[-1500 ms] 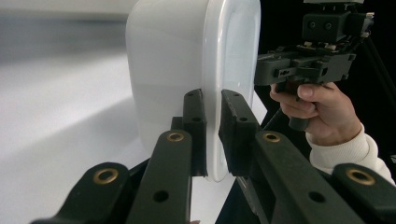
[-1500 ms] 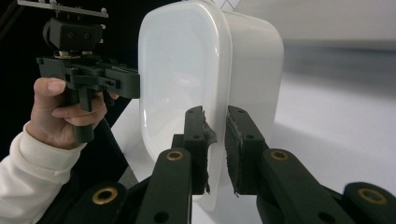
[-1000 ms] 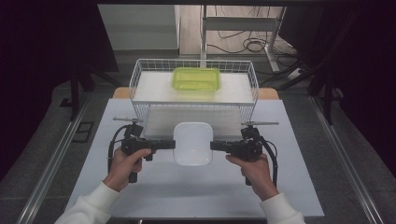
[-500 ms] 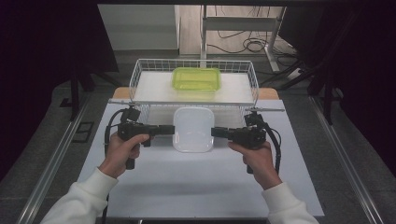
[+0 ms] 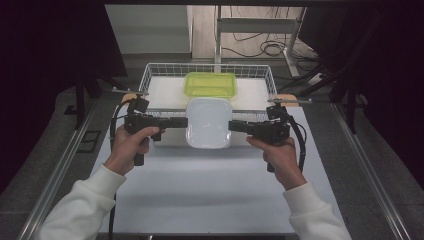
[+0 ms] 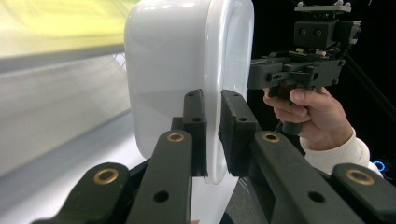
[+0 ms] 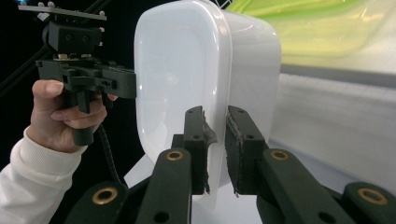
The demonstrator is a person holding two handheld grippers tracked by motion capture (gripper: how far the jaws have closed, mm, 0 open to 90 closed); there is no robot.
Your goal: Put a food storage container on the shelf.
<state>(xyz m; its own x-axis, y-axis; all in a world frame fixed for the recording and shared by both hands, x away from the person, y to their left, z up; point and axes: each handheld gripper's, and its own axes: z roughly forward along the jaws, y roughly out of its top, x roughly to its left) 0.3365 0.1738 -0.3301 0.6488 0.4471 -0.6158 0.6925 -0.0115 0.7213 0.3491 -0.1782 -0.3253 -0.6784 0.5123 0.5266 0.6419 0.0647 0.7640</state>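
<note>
Carrying white tub (image 5: 208, 122) toward wire basket (image 5: 150, 75); left gripper (image 5: 181, 121) and right gripper (image 5: 234, 125) pinch opposite rims. Next: lower beside green tub (image 5: 210, 84), spread fingers.

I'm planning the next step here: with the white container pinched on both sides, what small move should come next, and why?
Probably carry it a little farther forward over the wire basket rim: both grippers, left and right, clamp the white container's rim, held beside the green container.
</note>
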